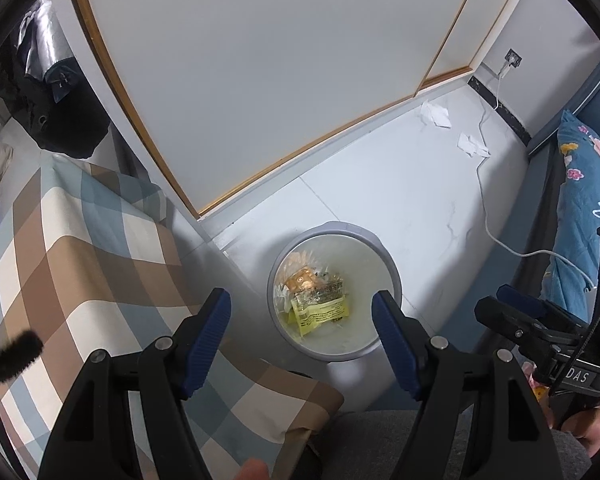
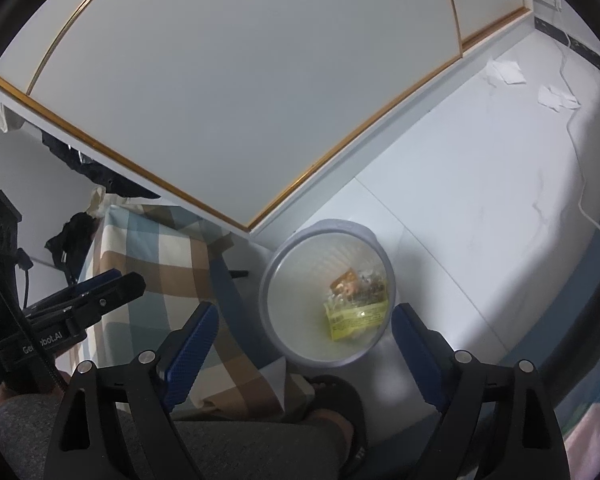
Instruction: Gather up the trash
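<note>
A grey round waste bin [image 1: 332, 227] [image 2: 328, 224] stands on the white floor beside the bed. In it lie a yellow packet [image 1: 320, 314] [image 2: 356, 322] and an orange wrapper [image 1: 300, 280] [image 2: 346, 284] among clear plastic. My left gripper [image 1: 300, 300] hangs open above the bin with nothing between its blue pads. My right gripper [image 2: 306, 310] is also open and empty over the bin. Each shows in the other's view, the right gripper [image 1: 496, 300] at the right edge and the left gripper [image 2: 128, 278] at the left. Two white paper scraps [image 1: 434, 114] [image 2: 504, 72] lie far off by the wall.
A checked bedsheet [image 1: 80, 260] [image 2: 160, 248] borders the bin on the left. A white wardrobe door [image 1: 240, 80] rises behind. A white cable [image 1: 488, 220] trails across the floor toward blue floral bedding [image 1: 580, 184]. A foot in a black slipper [image 2: 336, 404] rests near the bin.
</note>
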`<action>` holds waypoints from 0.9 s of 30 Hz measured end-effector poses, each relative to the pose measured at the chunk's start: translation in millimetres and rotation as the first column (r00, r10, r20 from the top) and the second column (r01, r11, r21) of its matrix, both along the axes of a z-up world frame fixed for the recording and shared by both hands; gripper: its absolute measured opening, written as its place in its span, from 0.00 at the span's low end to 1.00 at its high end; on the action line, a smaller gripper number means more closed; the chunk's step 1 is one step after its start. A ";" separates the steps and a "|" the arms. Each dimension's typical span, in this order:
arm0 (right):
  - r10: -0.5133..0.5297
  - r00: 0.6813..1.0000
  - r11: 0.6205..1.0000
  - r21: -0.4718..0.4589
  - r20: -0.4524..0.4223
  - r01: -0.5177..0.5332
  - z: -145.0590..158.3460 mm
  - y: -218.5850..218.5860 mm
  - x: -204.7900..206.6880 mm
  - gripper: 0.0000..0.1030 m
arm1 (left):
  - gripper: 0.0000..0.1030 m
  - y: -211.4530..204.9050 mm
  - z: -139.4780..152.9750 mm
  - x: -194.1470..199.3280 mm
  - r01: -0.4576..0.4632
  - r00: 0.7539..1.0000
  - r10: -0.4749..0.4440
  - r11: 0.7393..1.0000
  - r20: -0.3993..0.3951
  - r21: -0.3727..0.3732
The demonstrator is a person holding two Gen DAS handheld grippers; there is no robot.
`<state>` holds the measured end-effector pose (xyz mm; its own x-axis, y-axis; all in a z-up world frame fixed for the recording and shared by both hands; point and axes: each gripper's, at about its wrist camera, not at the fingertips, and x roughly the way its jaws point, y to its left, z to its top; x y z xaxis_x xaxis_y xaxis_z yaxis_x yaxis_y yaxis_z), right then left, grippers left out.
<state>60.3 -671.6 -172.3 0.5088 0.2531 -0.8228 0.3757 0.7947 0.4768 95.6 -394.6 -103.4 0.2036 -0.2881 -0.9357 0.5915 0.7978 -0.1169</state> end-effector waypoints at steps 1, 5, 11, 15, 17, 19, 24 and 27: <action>0.000 1.000 1.000 -0.001 0.002 0.000 0.7 -0.2 -0.1 0.86 | 0.68 0.7 0.7 0.0 -0.003 1.000 0.003 1.000 0.003 0.000; -0.003 1.000 1.000 -0.007 0.007 0.003 3.8 0.1 -1.0 0.86 | 0.68 3.0 1.9 -1.2 -0.004 1.000 0.004 1.000 0.003 0.001; -0.003 1.000 1.000 -0.009 0.008 0.003 5.6 1.9 -1.7 0.86 | 0.68 2.8 3.0 -3.4 0.002 1.000 -0.002 1.000 0.003 0.002; -0.005 1.000 1.000 -0.019 0.011 0.005 7.3 1.8 -2.8 0.86 | 0.68 1.3 5.5 -5.4 0.014 1.000 -0.014 1.000 0.014 0.002; -0.008 1.000 1.000 -0.019 0.009 0.008 7.7 1.9 -3.2 0.86 | 0.68 2.0 5.6 -5.2 0.013 1.000 -0.013 1.000 0.012 -0.004; -0.010 1.000 1.000 -0.019 0.008 0.010 8.0 1.7 -3.1 0.86 | 0.68 2.8 4.9 -4.1 0.007 1.000 -0.007 1.000 0.004 -0.008; -0.010 1.000 1.000 -0.027 0.010 0.011 9.3 1.7 -3.7 0.86 | 0.68 4.3 3.5 -3.6 0.002 1.000 -0.002 1.000 0.000 -0.012; -0.014 1.000 0.999 -0.029 0.008 0.014 9.5 1.5 -4.3 0.86 | 0.68 2.8 4.3 -4.5 0.008 1.000 -0.008 1.000 0.013 -0.015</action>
<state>56.0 -670.2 -162.8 0.5189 0.2222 -0.8255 0.3828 0.8030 0.4568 91.1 -391.8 -99.1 0.2131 -0.3041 -0.9285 0.5990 0.7914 -0.1217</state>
